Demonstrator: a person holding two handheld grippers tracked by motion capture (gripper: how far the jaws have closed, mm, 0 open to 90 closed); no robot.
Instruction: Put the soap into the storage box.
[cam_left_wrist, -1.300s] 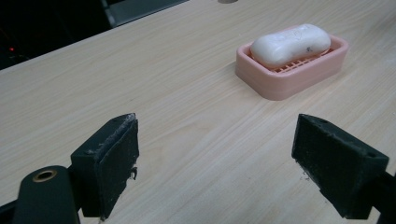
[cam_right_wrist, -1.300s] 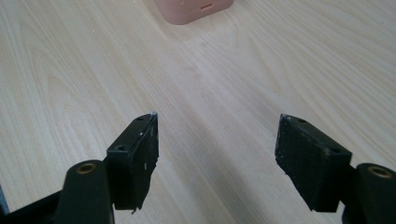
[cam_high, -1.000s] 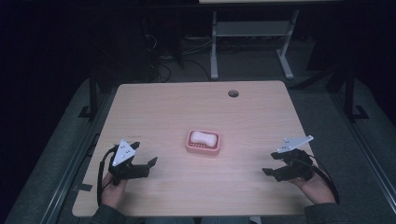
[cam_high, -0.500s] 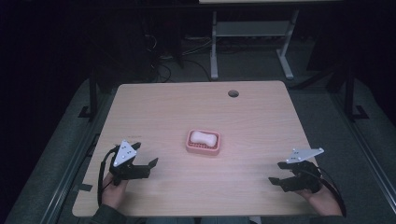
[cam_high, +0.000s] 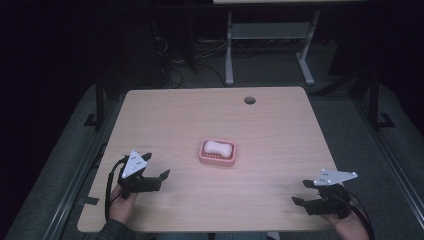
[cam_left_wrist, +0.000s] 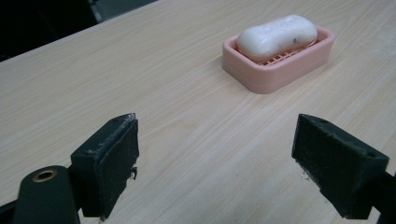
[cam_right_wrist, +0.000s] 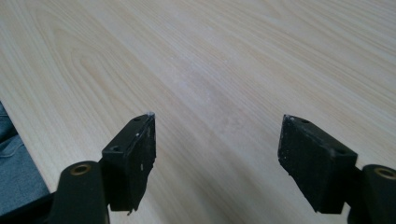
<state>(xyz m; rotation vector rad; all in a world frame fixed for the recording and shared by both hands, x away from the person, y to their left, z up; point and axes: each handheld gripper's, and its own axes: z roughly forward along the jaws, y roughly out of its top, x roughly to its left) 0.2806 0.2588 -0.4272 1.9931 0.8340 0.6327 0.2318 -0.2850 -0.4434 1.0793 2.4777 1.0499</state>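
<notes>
Nothing is being gripped yet; by the look of things the work is sitting at its opening step, with the approach to the soap (cam_high: 217, 147) not yet begun. The white bar is lying in a pink soap dish (cam_high: 217, 158) near the middle of the desk (cam_high: 280, 125), well apart from both hands.

The left gripper (cam_high: 156, 177) is hovering over the near left part of the desk, its jaws standing wide apart with nothing between them; in the left gripper view they are pointing across bare wood toward the soap (cam_left_wrist: 277, 37) and its dish (cam_left_wrist: 280, 70). The right gripper (cam_high: 302, 192) is hanging at the near right edge, and its jaws have just been opening wider; they are empty, with only wood grain showing between them in the right gripper view.

The next move is probably calling for one gripper to travel in toward the centre, line its jaws across the bar's short width and come down over it without knocking the light dish aside.

The desk is showing pale, clean wood grain, with a round cable hole (cam_high: 249, 100) near its far edge. The room beyond is lying dark: grey floor, loose cables and the white legs of another table (cam_high: 270, 35).
</notes>
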